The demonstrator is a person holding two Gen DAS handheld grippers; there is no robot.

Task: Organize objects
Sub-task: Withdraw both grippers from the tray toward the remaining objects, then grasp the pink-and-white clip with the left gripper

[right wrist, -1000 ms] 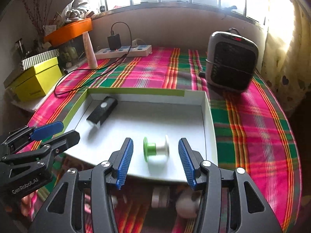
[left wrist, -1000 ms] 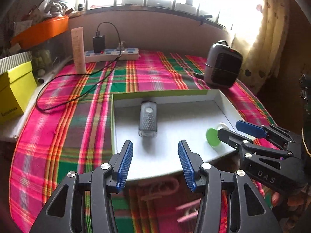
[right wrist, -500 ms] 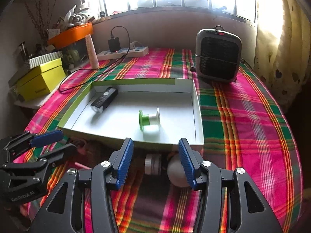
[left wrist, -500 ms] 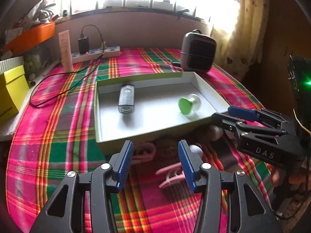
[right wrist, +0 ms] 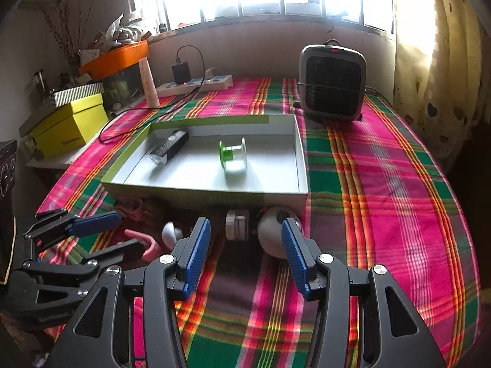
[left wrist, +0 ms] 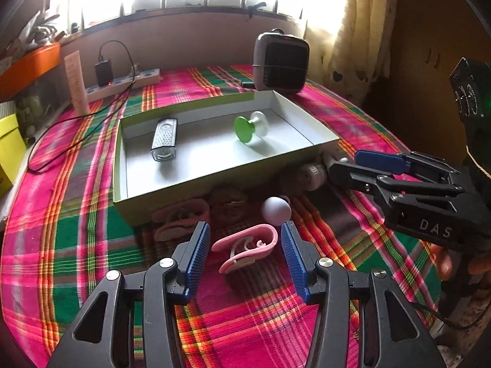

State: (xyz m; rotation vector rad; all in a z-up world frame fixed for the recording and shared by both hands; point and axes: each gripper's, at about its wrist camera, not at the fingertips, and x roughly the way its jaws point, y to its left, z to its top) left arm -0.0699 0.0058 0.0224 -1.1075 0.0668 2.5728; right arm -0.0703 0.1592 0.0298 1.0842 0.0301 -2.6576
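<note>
A: Left wrist view: what had changed?
B: Both grippers had backed off the box [left wrist: 310, 128]. The left gripper [left wrist: 245, 253] stood spread around a pink clip [left wrist: 245, 247], touching nothing.
A: The right gripper [right wrist: 245, 253]?
B: Spread, empty.

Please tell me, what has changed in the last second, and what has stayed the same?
Both open grippers drew back from over the shallow white tray toward the near items: left gripper now frames the pink plastic clip, right gripper faces the small white jar. Nothing was gripped or released. The grey torch and green-white spool stayed inside the tray.
</note>
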